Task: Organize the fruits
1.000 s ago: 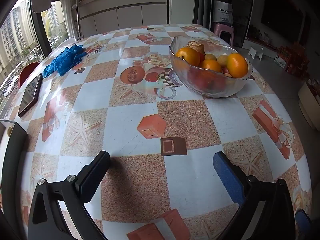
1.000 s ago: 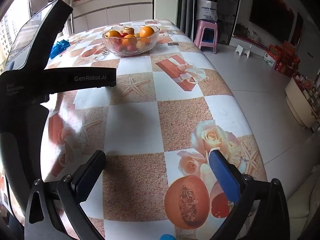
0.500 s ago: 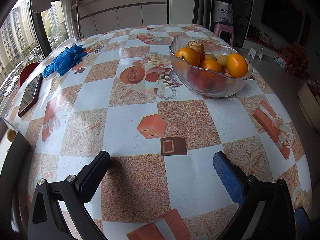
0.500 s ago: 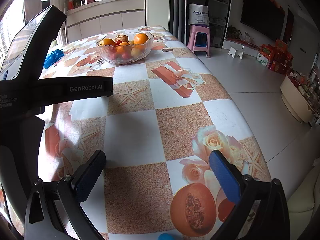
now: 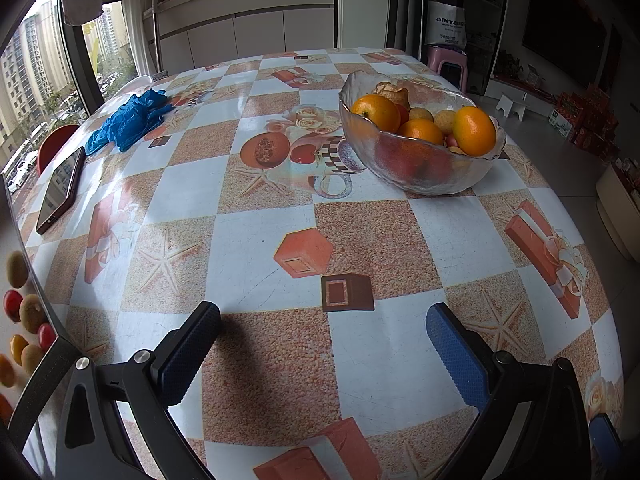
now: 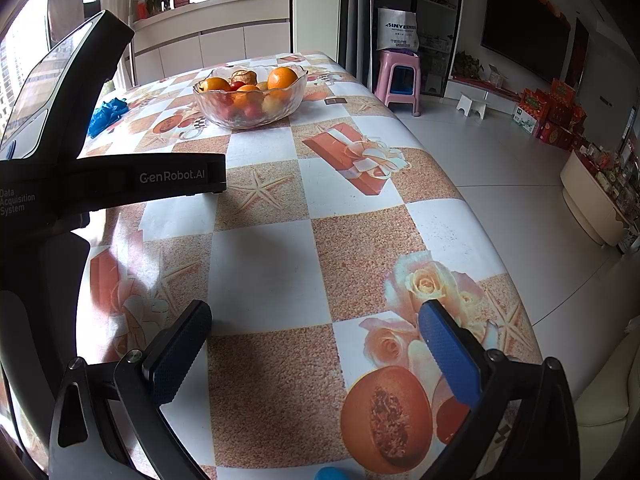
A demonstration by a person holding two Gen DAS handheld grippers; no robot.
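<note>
1. Left gripper [image 5: 322,344] hovered at the bottom of the left wrist view, blue-padded fingers [image 5: 454,354] spread wide, nothing between them.
2. Right gripper [image 6: 314,340] sat at the bottom of the right wrist view, blue-padded fingers [image 6: 448,350] likewise spread wide and empty.
3. Stood in the upper right of the left wrist view: a clear textured glass bowl [image 5: 424,168] on the desk [image 5: 272,248], which was covered in a checked white-and-tan cloth printed with starfish, gift boxes and roses.
4. Lay heaped inside the bowl: round orange fruits [image 5: 474,130] with smaller yellow and red pieces among them; exact kinds of the small ones could not be told.
5. Appeared in the upper centre of the right wrist view: the same bowl [image 6: 250,114], well apart from both grippers.
6. Rested in the upper left of the left wrist view: crumpled blue gloves [image 5: 128,120], and below them near the left edge a dark flat phone [image 5: 60,190].
7. Showed at the far left edge of the left wrist view, beyond the desk rim: several small round fruits [image 5: 30,312], brown, red and orange, on a pale surface.
8. Filled the left side of the right wrist view: the black body of the left gripper [image 6: 120,180], marked "GenRobot.AI".
</note>
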